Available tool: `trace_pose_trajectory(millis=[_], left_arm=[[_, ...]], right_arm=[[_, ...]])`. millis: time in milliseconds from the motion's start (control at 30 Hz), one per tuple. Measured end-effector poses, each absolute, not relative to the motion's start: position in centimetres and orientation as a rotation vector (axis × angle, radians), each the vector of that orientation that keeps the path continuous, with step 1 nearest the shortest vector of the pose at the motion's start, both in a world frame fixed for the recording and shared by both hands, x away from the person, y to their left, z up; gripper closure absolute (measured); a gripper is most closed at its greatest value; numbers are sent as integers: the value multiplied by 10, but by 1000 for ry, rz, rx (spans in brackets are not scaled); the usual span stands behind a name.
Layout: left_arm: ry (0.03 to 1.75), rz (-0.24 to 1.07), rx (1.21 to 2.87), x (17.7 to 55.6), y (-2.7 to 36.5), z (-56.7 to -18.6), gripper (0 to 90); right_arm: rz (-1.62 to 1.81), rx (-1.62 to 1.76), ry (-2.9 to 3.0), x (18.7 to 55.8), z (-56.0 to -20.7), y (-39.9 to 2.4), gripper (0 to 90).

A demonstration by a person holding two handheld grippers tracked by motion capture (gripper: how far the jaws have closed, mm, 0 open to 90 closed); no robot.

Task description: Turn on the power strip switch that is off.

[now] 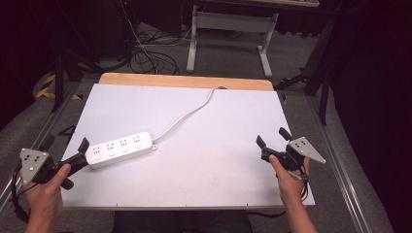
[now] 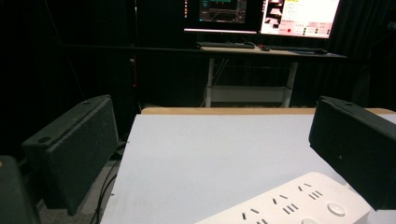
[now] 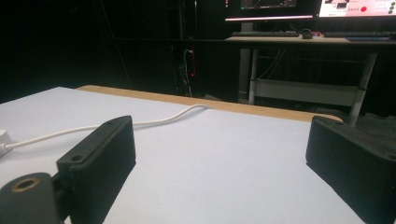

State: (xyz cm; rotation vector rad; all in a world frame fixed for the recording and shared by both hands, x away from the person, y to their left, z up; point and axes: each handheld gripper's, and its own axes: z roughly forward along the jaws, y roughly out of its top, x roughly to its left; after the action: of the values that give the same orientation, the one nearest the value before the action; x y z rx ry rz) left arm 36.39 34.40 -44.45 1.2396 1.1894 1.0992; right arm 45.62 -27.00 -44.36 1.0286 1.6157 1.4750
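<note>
At the lower left of the high view, the left tongs [image 1: 66,147] are spread wide at the tabletop's [image 1: 218,160] edge, one jaw touching the near end of the white power strip [image 1: 121,149] — nothing is gripped. The strip lies left of centre, angled up to the right. Its white cord [image 1: 187,115] curves toward the upper middle, reaching the wooden back edge. At the lower right, the right tongs [image 1: 271,137] hang open — empty above bare tabletop.

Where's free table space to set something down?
Bare: between power strip and right gripper; the front strip below them; both far corners flanking the cord. Crowded: front-left, where the left gripper meets the strip's end.
</note>
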Motion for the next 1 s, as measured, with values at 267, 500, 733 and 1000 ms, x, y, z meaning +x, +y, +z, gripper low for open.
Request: trace_pose_trajectory(millis=[267,500,733,1000], left_arm=[[1192,1099,1238,368,342,-444,44],[1201,1098,1237,370,340,-444,92],[1199,1093,1251,371,339,-443,217],[1189,1085,1275,372,336,-443,328]], right_arm=[[1474,1033,1608,454,-444,-272,91],[1473,1042,1603,453,-444,-275,91],[1467,1040,1605,453,-444,-275,92],[1470,1028,1615,453,-443,-274,93]])
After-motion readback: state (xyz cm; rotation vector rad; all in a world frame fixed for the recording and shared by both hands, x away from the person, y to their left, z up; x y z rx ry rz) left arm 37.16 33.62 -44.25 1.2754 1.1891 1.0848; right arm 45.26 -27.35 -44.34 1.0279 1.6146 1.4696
